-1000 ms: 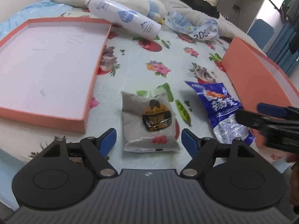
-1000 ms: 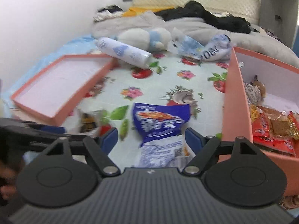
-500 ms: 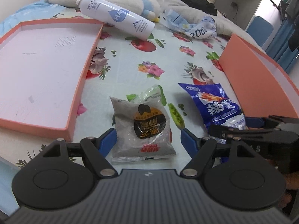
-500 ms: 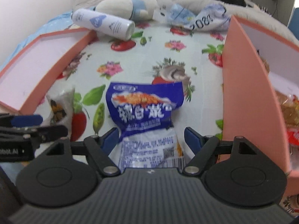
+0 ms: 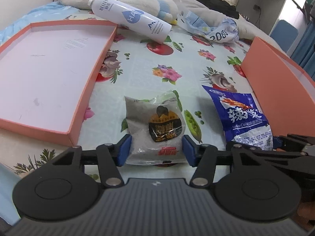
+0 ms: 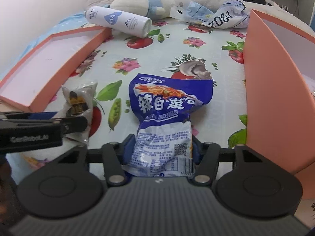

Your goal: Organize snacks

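A grey snack packet [image 5: 155, 129] with a black and gold label lies on the flowered sheet. My left gripper [image 5: 155, 150] has closed its blue pads against the packet's two sides. A blue snack bag [image 6: 167, 118] with white characters lies to its right, also in the left wrist view [image 5: 242, 116]. My right gripper [image 6: 160, 149] is shut on the bag's lower end, which is pinched narrow between the pads. The grey packet also shows in the right wrist view [image 6: 78, 102], behind the left gripper's finger [image 6: 43, 123].
A shallow orange box lid [image 5: 49, 74] lies at the left. A deep orange box [image 6: 271, 90] stands at the right. A white spray bottle [image 5: 130, 17], a plush toy [image 5: 149, 4], a crumpled plastic bag [image 5: 212, 29] and bedding lie at the back.
Both grippers have moved forward and down onto the snacks and closed. The left one now presses the grey packet, the right one pinches the blue bag.
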Demonstrator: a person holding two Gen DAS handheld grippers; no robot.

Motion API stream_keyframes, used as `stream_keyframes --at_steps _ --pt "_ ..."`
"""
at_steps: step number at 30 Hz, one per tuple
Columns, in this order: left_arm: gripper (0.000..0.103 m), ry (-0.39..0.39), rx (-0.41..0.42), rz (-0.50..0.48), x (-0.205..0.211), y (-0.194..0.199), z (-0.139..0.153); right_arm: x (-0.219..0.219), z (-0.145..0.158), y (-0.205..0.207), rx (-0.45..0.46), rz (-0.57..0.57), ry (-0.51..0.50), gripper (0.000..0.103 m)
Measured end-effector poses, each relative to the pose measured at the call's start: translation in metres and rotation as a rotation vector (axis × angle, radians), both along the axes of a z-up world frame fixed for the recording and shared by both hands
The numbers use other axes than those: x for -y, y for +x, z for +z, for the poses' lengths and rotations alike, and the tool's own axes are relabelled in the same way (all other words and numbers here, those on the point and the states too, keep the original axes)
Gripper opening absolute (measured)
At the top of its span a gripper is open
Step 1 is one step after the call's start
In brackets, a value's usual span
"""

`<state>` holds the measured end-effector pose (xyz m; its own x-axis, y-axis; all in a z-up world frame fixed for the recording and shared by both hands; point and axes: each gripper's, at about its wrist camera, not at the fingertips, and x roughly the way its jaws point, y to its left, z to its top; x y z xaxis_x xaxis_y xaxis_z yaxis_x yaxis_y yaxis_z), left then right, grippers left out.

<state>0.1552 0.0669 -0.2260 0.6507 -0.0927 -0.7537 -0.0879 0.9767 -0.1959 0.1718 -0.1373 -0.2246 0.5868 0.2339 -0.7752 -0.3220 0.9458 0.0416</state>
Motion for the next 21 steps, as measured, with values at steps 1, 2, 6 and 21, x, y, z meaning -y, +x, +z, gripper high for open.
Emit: stream_keyframes --at_steps 1,2,6,21 --pt "0.06 -0.01 -0.001 0.002 -0.001 -0.001 0.0 0.001 0.001 -0.001 0.005 -0.004 -0.001 0.055" --pt "0.059 -0.016 -0.004 0.004 -0.001 -0.002 0.001 0.002 0.003 -0.002 0.012 -0.009 0.001 0.054" --pt "0.058 -0.055 -0.01 0.02 -0.003 -0.008 0.007 0.006 0.017 -0.008 0.041 -0.017 0.024 0.052" --pt "0.058 -0.074 0.032 -0.011 0.013 -0.022 0.075 0.026 0.084 -0.027 0.084 -0.039 0.104 0.052"
